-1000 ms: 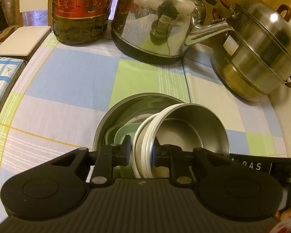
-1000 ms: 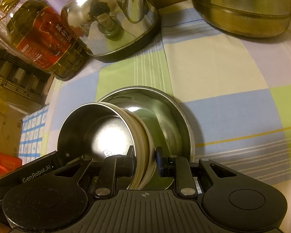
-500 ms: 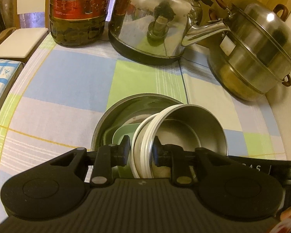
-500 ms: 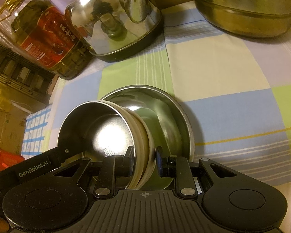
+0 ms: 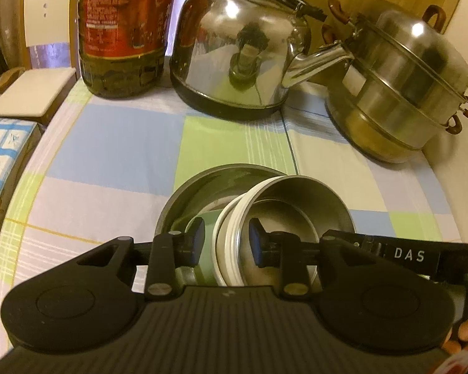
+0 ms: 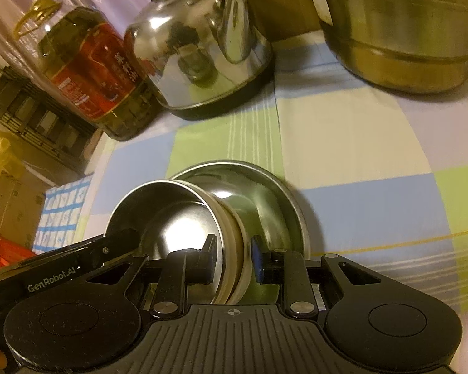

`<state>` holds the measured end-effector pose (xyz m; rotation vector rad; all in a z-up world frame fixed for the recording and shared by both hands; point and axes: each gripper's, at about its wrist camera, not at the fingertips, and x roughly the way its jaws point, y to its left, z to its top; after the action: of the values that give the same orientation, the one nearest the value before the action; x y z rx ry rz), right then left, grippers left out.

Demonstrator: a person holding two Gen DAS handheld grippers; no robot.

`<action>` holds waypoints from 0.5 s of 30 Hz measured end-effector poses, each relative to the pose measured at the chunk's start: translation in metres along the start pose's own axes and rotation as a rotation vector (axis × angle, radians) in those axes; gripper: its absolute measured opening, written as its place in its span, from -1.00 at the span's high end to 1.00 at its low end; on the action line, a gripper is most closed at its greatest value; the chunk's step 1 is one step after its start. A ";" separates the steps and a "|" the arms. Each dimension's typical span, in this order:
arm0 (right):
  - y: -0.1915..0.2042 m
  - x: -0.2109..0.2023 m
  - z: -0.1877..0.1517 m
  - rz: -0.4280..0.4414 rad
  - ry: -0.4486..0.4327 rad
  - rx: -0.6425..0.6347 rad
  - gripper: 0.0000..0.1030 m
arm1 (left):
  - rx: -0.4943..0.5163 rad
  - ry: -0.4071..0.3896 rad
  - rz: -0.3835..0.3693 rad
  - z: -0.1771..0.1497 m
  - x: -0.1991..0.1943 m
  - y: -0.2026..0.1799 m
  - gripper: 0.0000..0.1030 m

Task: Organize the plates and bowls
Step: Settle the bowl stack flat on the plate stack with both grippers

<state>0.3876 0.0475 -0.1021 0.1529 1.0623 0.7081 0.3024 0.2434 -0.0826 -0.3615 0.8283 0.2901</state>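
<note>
Both grippers have hold of the same small steel bowl, one on each side of its rim. In the left wrist view the left gripper has one finger inside the bowl and one outside, the white-banded rim between them; its jaws look a little apart from the rim, so whether it is truly clamped I cannot tell. In the right wrist view the right gripper straddles the opposite part of the rim the same way, fingers close on either side, and there too a firm clamp cannot be confirmed. The bowl is tilted on its side and sits partly inside the big steel bowl, which rests on the checked cloth of the desk, in front of the kettle. A pale green dish shows inside the big bowl, just left of the small one. The step in hand looks like nesting the small bowl into the big one. The next move probably calls for levelling the small bowl so it settles flat on the green dish, then opening both grippers and drawing them back without catching the rim. The oil bottle and the steamer pot stand either side of the kettle, well clear.
</note>
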 end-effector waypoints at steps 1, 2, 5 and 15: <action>-0.001 -0.001 -0.001 0.009 -0.005 0.000 0.53 | 0.005 -0.004 0.001 -0.001 -0.002 0.000 0.48; -0.002 -0.002 -0.002 0.018 -0.009 0.002 0.53 | 0.009 -0.008 -0.001 -0.001 -0.004 0.000 0.48; -0.005 -0.005 -0.005 0.035 -0.026 0.005 0.53 | 0.011 -0.006 -0.005 -0.004 -0.006 0.000 0.49; -0.005 -0.012 -0.007 0.052 -0.050 0.011 0.81 | -0.004 0.014 -0.043 -0.006 -0.006 0.002 0.83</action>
<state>0.3805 0.0351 -0.0988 0.2077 1.0172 0.7417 0.2934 0.2424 -0.0818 -0.3848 0.8325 0.2500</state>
